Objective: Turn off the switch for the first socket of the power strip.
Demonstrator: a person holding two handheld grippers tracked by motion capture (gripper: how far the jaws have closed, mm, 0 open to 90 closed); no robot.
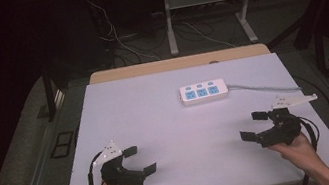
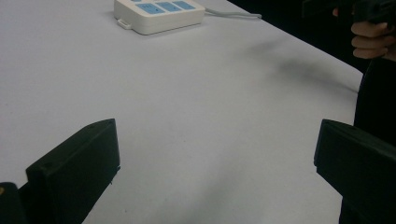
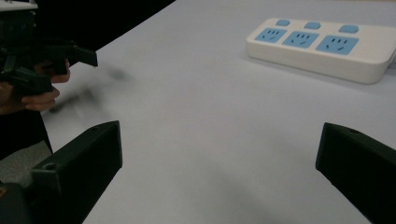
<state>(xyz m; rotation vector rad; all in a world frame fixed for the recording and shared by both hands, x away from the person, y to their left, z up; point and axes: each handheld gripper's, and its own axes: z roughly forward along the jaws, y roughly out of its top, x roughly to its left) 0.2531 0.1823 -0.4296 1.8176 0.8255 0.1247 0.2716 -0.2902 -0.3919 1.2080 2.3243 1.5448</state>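
Left gripper [image 1: 143,159], right gripper [image 1: 253,125] both released, near edge; power strip [image 1: 204,91] well beyond, between them.

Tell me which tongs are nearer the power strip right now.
Right, narrowly. The right tongs sit open at the table's near right, in front of the power strip and to its right. The left tongs sit open at the near left, farther off.
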